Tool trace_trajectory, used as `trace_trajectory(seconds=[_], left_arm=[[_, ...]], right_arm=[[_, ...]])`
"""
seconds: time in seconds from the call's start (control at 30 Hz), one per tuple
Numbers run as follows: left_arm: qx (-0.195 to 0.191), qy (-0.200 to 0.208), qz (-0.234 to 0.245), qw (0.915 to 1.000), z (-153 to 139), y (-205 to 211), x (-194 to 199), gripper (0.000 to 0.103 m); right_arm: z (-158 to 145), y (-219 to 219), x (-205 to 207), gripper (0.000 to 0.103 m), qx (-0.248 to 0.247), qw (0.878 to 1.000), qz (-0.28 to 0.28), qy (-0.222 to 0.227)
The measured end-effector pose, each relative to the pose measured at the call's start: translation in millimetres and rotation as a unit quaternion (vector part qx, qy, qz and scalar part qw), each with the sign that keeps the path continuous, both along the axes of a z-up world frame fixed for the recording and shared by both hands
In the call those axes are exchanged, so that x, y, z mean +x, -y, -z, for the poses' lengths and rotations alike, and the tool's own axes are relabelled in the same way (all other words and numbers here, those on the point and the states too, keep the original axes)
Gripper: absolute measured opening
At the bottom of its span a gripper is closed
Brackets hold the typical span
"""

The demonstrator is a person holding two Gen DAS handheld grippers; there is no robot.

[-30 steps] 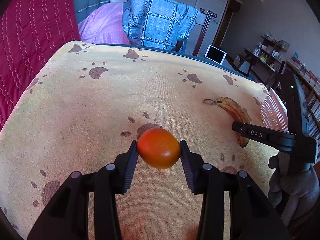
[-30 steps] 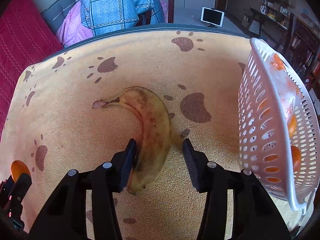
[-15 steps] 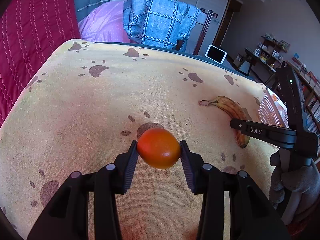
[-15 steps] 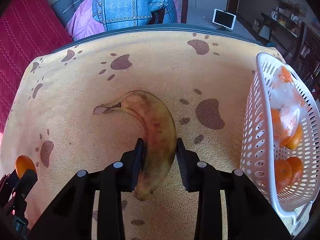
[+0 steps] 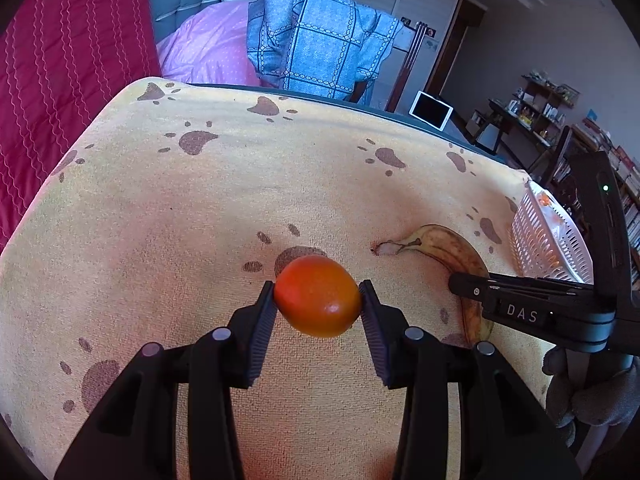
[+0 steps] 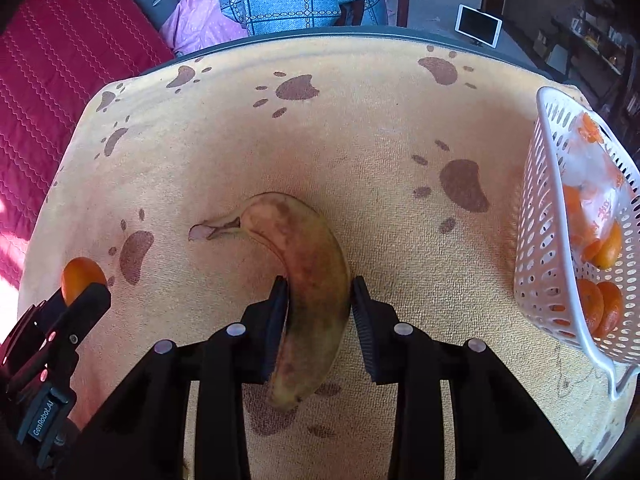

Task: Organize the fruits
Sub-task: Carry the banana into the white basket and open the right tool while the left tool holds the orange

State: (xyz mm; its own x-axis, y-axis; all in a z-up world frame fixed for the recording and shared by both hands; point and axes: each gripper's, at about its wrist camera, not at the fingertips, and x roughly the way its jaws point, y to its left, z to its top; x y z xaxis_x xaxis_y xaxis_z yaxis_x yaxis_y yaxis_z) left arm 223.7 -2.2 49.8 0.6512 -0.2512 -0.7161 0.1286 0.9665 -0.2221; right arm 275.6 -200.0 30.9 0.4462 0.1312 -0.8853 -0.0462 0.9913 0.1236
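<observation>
Right tool (image 6: 319, 296) just clamped banana (image 6: 308, 280); left holds orange (image 5: 318, 296).

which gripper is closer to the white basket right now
Right. The right gripper, clamped on the banana, sits nearer the white basket. The left gripper, holding the orange fruit, is beyond the banana.
</observation>
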Motion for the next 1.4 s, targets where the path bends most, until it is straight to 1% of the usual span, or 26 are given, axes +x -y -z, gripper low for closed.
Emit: trace_trajectory(seconds=[0.07, 0.17, 0.27, 0.4, 0.53, 0.8, 1.03, 1.13, 1.27, 1.4], left_arm=[[0.000, -0.001, 0.000, 1.0000, 0.5, 0.0, 0.3, 0.042], [-0.001, -0.002, 0.000, 1.0000, 1.4, -0.1, 0.6, 0.043], [-0.001, -0.002, 0.001, 1.0000, 1.8, -0.2, 0.7, 0.043], [-0.001, -0.002, 0.001, 1.0000, 1.8, -0.2, 1.2, 0.043], [0.000, -0.002, 0.001, 1.0000, 1.8, -0.3, 1.1, 0.043], [0.002, -0.002, 0.002, 1.0000, 2.5, -0.2, 1.3, 0.043], [0.003, -0.002, 0.002, 1.0000, 2.7, 0.3, 0.9, 0.042], [0.002, -0.001, 0.002, 1.0000, 2.8, 0.3, 0.8, 0.042], [0.004, 0.000, 0.003, 1.0000, 4.4, 1.0, 0.5, 0.043], [0.005, 0.002, 0.004, 1.0000, 4.6, 2.5, -1.1, 0.043]], right_arm=[[0.1, -1.6, 6.1, 0.036, -0.002, 1.000, 0.000, 0.000], [0.6, -6.7, 8.3, 0.037, -0.017, 1.000, -0.008, 0.004], [0.9, -8.8, 5.5, 0.035, -0.028, 0.999, -0.011, 0.014], [-2.8, -2.2, 0.4, 0.033, -0.004, 1.000, 0.004, 0.019], [-18.2, 8.9, -6.3, 0.033, 0.026, 0.999, 0.022, 0.040], [-57.8, 41.3, -20.7, 0.032, 0.081, 0.991, 0.062, 0.086], [-94.3, 74.8, -39.9, 0.032, 0.103, 0.981, 0.099, 0.131], [-108.1, 94.6, -47.7, 0.032, 0.103, 0.976, 0.123, 0.147], [-114.2, 126.1, -55.2, 0.032, 0.100, 0.970, 0.163, 0.153], [-109.3, 155.7, -62.6, 0.032, 0.092, 0.964, 0.202, 0.149]])
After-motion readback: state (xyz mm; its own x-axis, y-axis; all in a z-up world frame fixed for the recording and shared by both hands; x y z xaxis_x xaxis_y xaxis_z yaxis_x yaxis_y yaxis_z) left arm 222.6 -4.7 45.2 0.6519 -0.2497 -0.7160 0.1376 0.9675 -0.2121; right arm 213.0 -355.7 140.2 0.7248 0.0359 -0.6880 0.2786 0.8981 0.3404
